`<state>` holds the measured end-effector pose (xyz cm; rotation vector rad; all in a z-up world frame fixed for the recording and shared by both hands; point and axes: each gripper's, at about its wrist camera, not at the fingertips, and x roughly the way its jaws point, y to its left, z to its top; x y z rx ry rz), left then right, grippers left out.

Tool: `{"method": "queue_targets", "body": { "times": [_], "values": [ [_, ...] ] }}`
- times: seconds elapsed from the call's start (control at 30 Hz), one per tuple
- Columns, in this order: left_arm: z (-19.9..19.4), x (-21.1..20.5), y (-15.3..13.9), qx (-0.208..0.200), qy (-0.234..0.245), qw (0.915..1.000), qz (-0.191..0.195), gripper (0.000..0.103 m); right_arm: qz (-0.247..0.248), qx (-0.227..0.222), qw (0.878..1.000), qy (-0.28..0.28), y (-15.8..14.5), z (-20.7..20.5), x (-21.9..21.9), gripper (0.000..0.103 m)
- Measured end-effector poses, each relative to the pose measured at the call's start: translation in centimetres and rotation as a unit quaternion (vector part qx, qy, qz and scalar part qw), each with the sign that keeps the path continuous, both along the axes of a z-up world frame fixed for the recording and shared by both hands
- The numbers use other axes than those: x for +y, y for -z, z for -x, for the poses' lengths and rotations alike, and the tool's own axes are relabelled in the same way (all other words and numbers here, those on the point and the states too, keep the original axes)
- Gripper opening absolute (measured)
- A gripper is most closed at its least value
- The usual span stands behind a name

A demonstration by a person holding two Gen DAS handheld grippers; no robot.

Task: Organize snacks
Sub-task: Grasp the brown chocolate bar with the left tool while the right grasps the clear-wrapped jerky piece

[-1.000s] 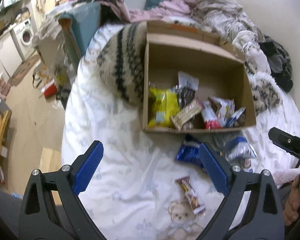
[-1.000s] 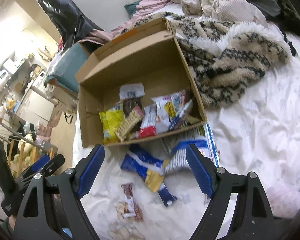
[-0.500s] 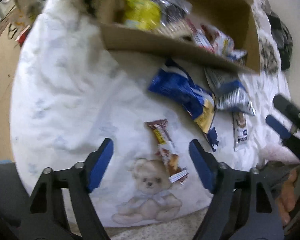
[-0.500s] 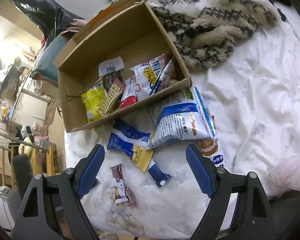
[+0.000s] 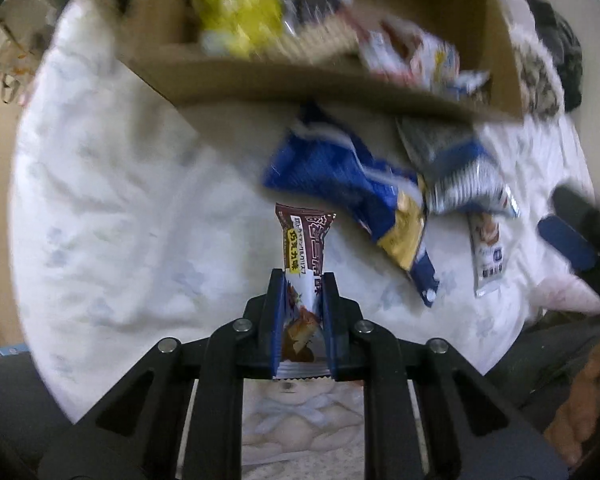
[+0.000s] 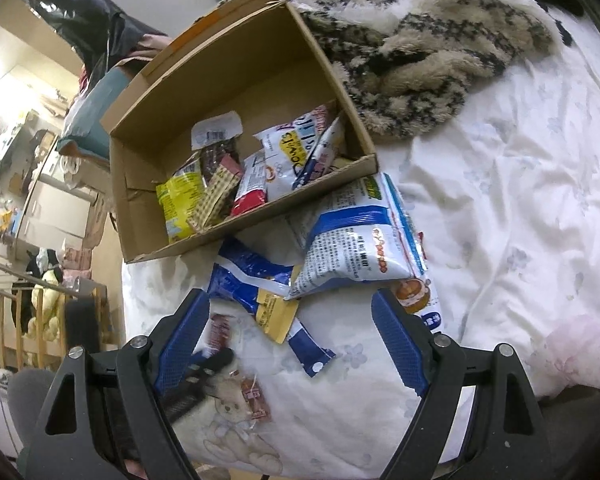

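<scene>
Snacks are partly organized: several packets sit in the cardboard box (image 6: pixel 236 128), three lie on the bed (image 6: pixel 500 208), one chocolate bar (image 5: pixel 305 264) is clamped in the left gripper (image 5: pixel 302 280), right gripper (image 6: pixel 292 312) fingers apart.

The cardboard box (image 6: pixel 244 92) is matt brown paperboard with a raw, slightly torn front edge, while the blue snack bag (image 6: pixel 256 284) and the white-and-blue bag (image 6: pixel 360 240) are glossy crinkled plastic film (so is the brown snack bar (image 5: pixel 306 248)). The bedsheet (image 6: pixel 500 184) is soft matt cloth with faint wrinkles, and the fuzzy blanket (image 6: pixel 420 52) has a shaggy, rough pile. The left gripper (image 5: pixel 302 292) and right gripper (image 6: pixel 290 316) are matt black plastic with blue textured pads (image 6: pixel 396 340) and shiny metal screw heads.
</scene>
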<state>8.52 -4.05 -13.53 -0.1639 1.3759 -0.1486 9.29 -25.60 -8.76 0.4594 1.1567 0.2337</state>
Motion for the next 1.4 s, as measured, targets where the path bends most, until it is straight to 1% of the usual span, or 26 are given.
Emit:
{"method": "queue_targets", "body": {
  "times": [0.1,0.17,0.27,0.33,0.37,0.47,0.57,0.67,0.7,0.73,0.83,0.9,0.97,1.03,1.07,1.1,1.13,1.17,1.3,1.4],
  "values": [
    [0.0,2.1,-2.0,-0.027,-0.020,0.9993,-0.015,0.014,0.003,0.013,0.999,-0.031,0.6,0.0,1.4,0.086],
    [-0.2,3.0,-2.3,-0.025,-0.028,0.9991,-0.022,0.014,0.011,0.025,0.998,-0.058,1.1,0.0,2.7,0.086],
    [-0.6,4.7,-3.4,-0.023,-0.040,0.9987,-0.022,0.014,0.021,0.037,0.994,-0.098,1.8,0.0,5.0,0.086],
    [-1.3,5.6,-4.7,-0.030,-0.035,0.9985,-0.031,0.014,0.030,0.042,0.991,-0.124,2.1,0.2,6.6,0.086],
    [-1.2,6.6,-5.1,-0.033,-0.032,0.9983,-0.037,0.014,0.034,0.045,0.989,-0.140,2.4,0.4,7.5,0.086],
    [-1.4,6.7,-6.1,-0.049,-0.011,0.9965,-0.067,0.014,0.055,0.057,0.979,-0.188,3.5,1.3,10.1,0.086],
    [-1.6,6.7,-5.8,-0.057,-0.005,0.9950,-0.081,0.014,0.097,0.071,0.961,-0.249,5.2,2.8,13.3,0.084],
    [-1.9,6.9,-5.0,-0.060,-0.011,0.9940,-0.090,0.014,0.122,0.080,0.945,-0.292,6.4,3.9,15.4,0.077],
    [-2.0,7.1,-4.9,-0.059,-0.018,0.9943,-0.087,0.014,0.126,0.085,0.942,-0.299,6.8,4.1,15.7,0.074],
    [-2.0,7.2,-4.7,-0.058,-0.022,0.9946,-0.083,0.014,0.133,0.089,0.939,-0.303,7.1,4.2,16.0,0.073],
    [-2.1,7.0,-4.5,-0.062,-0.019,0.9936,-0.093,0.014,0.137,0.095,0.938,-0.302,7.3,4.0,16.1,0.072],
    [-2.1,7.1,-4.4,-0.059,-0.022,0.9941,-0.088,0.014,0.139,0.098,0.936,-0.307,7.5,4.0,16.2,0.061],
    [-2.2,7.1,-4.4,-0.057,-0.025,0.9943,-0.086,0.014,0.147,0.101,0.933,-0.313,7.9,4.0,16.5,0.057],
    [-2.3,7.1,-4.3,-0.056,-0.027,0.9944,-0.086,0.014,0.165,0.095,0.928,-0.320,8.1,4.1,16.8,0.046],
    [-2.3,7.1,-4.2,-0.056,-0.028,0.9944,-0.085,0.014,0.173,0.091,0.926,-0.323,8.1,4.2,17.0,0.034],
    [-2.3,7.1,-4.2,-0.055,-0.029,0.9944,-0.086,0.014,0.174,0.088,0.926,-0.324,8.1,4.3,17.3,0.022],
    [-2.3,7.2,-4.2,-0.055,-0.030,0.9942,-0.087,0.014,0.168,0.087,0.927,-0.323,8.0,4.2,17.2,0.020],
    [-2.3,7.3,-4.2,-0.056,-0.032,0.9942,-0.087,0.014,0.155,0.082,0.932,-0.319,7.5,4.1,16.9,0.018],
    [-2.3,7.5,-4.2,-0.056,-0.039,0.9938,-0.088,0.014,0.113,0.053,0.950,-0.285,5.3,3.2,15.1,0.018],
    [-2.2,7.4,-4.1,-0.056,-0.038,0.9937,-0.090,0.014,0.098,0.050,0.957,-0.269,4.7,2.9,14.3,0.018]
  ]
}}
